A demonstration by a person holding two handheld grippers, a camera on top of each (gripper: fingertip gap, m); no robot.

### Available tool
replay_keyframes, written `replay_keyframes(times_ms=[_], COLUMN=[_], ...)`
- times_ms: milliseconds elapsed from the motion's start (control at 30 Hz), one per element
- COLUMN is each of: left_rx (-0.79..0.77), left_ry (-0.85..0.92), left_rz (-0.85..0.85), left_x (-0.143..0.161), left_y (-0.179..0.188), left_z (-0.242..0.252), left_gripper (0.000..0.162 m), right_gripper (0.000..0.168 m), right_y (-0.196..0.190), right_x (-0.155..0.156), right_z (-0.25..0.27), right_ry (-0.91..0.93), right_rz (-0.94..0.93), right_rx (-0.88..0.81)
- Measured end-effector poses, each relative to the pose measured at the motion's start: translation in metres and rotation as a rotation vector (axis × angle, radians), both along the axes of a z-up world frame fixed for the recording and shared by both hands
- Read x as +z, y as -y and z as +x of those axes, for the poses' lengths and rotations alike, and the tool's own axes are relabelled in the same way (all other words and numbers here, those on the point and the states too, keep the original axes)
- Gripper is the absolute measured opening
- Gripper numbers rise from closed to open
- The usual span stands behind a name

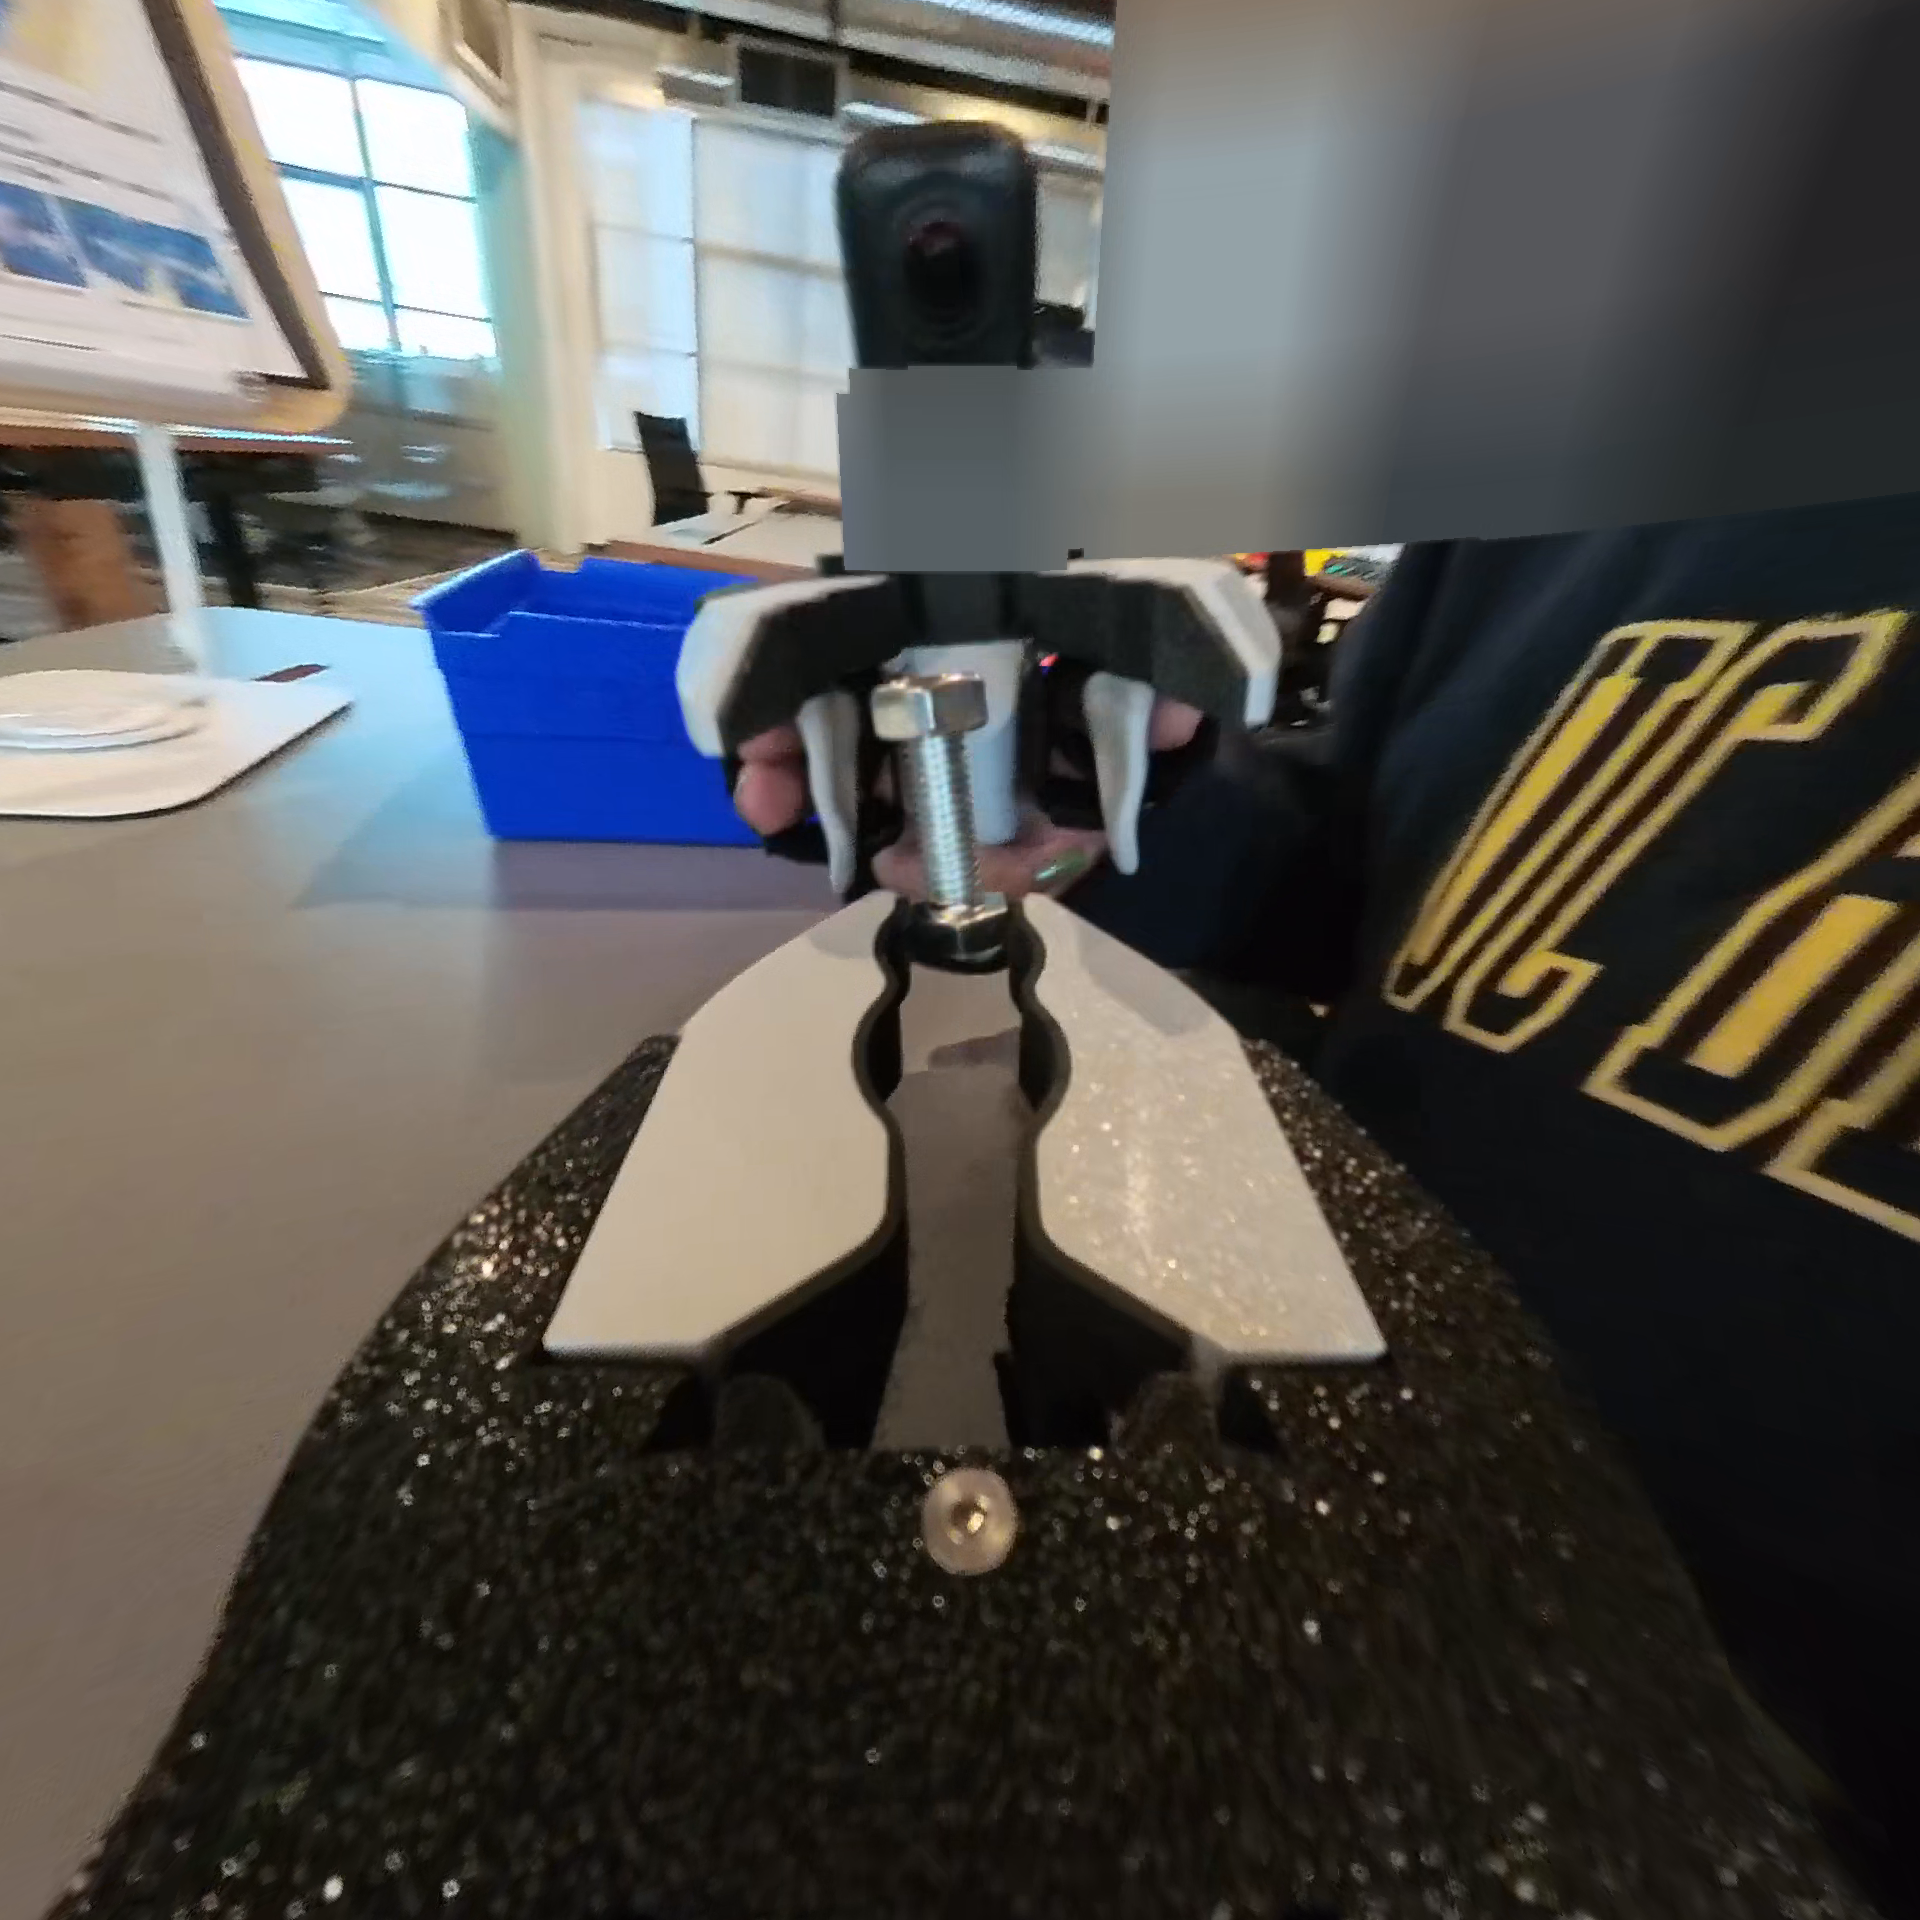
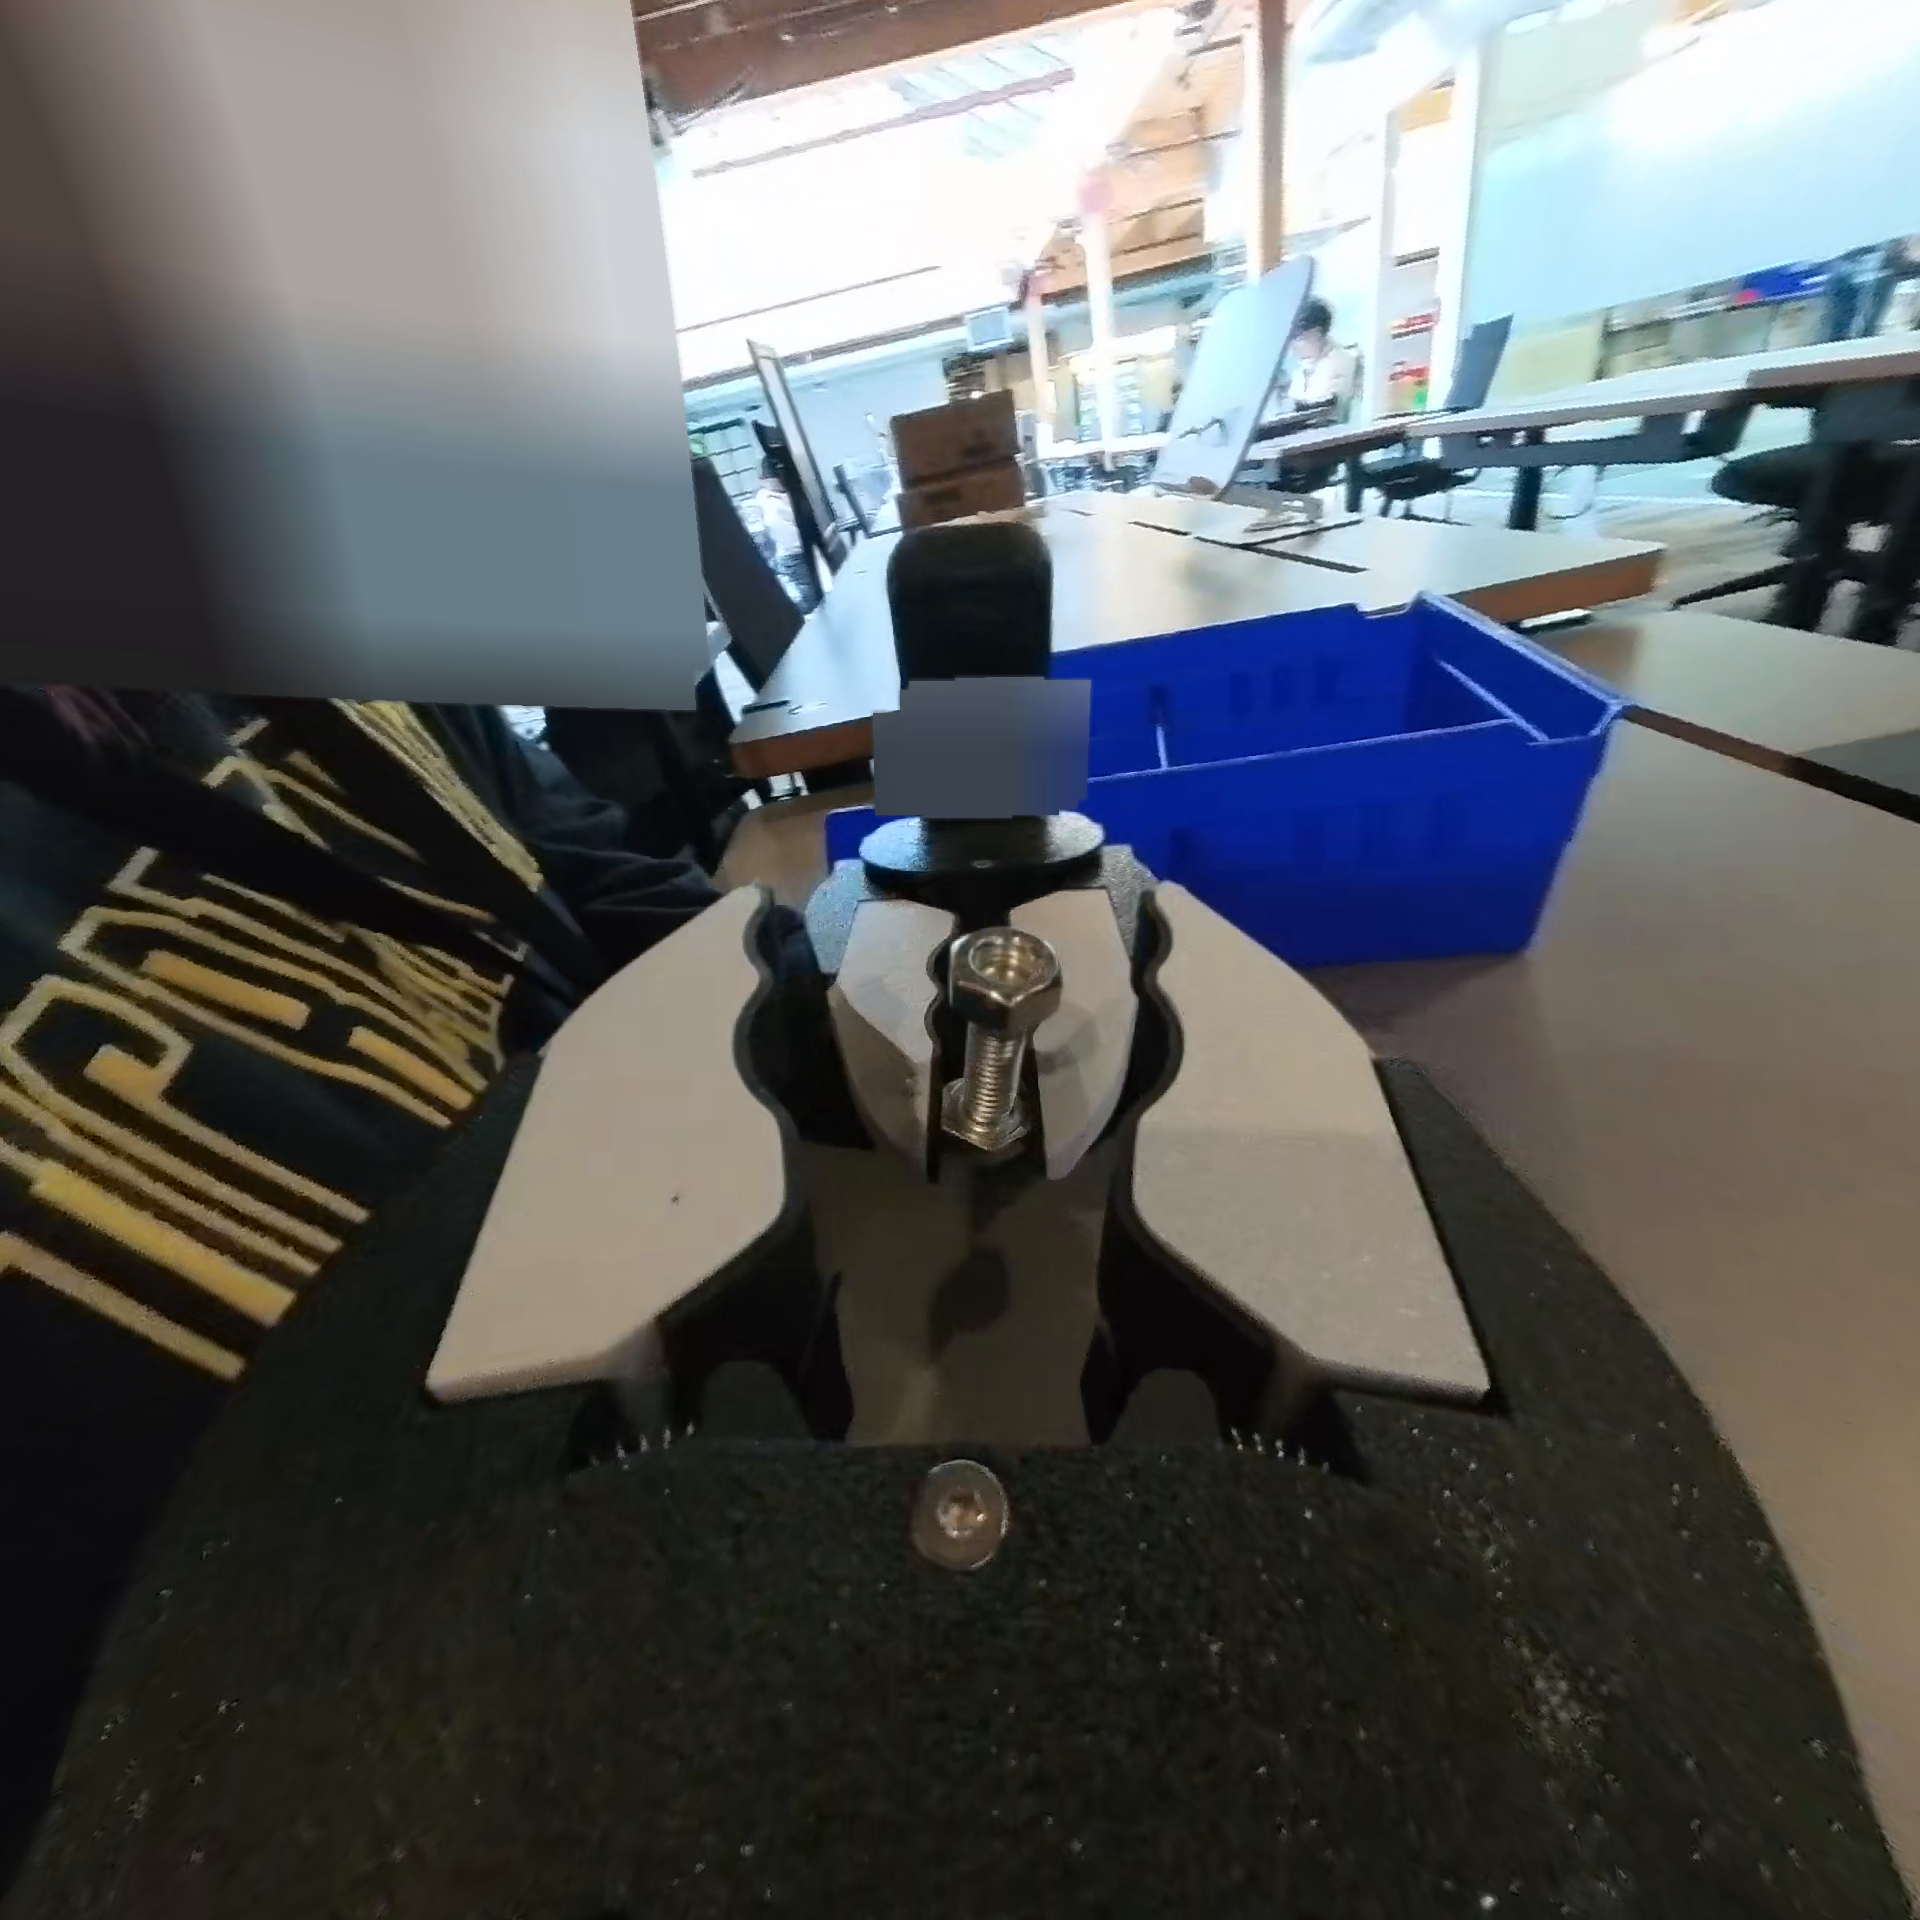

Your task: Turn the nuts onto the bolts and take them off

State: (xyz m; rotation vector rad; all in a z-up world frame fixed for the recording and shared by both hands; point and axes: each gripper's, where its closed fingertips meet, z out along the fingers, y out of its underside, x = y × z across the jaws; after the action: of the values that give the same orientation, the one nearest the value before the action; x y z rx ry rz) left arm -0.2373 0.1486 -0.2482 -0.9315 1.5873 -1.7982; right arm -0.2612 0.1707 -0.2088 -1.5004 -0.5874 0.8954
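Nearest us, our left claw (image 1: 951,920) is narrow and pinches the nut (image 1: 961,932); the bolt (image 1: 938,800) points to 12 o'clock. Our right claw (image 2: 956,920) is wide around the bolt head, apparently not touching. We should close squarely on its flats, then turn without tilting.

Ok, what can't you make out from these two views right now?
- Left wrist view: the left gripper is closed over the lower end of the bolt, so I cannot tell whether that end is a nut or the head.
- Both views: the walls of the blue bin hide its floor.
- Left wrist view: the framed board is blurred and cut off by the edge.
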Motion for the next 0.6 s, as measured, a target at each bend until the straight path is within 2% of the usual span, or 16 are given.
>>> replay_keyframes(times_ms=[133, 400, 500, 600], left_rx=[-0.002, 0.004, -0.012, -0.027], left_ry=[0.004, 0.003, -0.003, -0.011], left_rz=[-0.036, -0.064, -0.062, -0.052], left_x=[0.002, 0.004, 0.003, 0.002], left_y=[-0.004, -0.008, -0.006, -0.004], left_z=[-0.001, -0.001, -0.001, -0.002], left_gripper=[0.017, 0.017, 0.017, 0.017], right_gripper=[0.063, 0.058, 0.062, 0.064], right_y=[0.004, 0.012, 0.009, 0.008], right_x=[-0.003, -0.003, 0.001, 0.002], right_z=[-0.005, 0.009, 0.012, -0.001], right_ry=[0.016, 0.038, 0.021, 0.038], right_rz=[0.006, 0.033, 0.046, 0.051], right_rx=[0.043, 0.001, -0.021, 0.036])
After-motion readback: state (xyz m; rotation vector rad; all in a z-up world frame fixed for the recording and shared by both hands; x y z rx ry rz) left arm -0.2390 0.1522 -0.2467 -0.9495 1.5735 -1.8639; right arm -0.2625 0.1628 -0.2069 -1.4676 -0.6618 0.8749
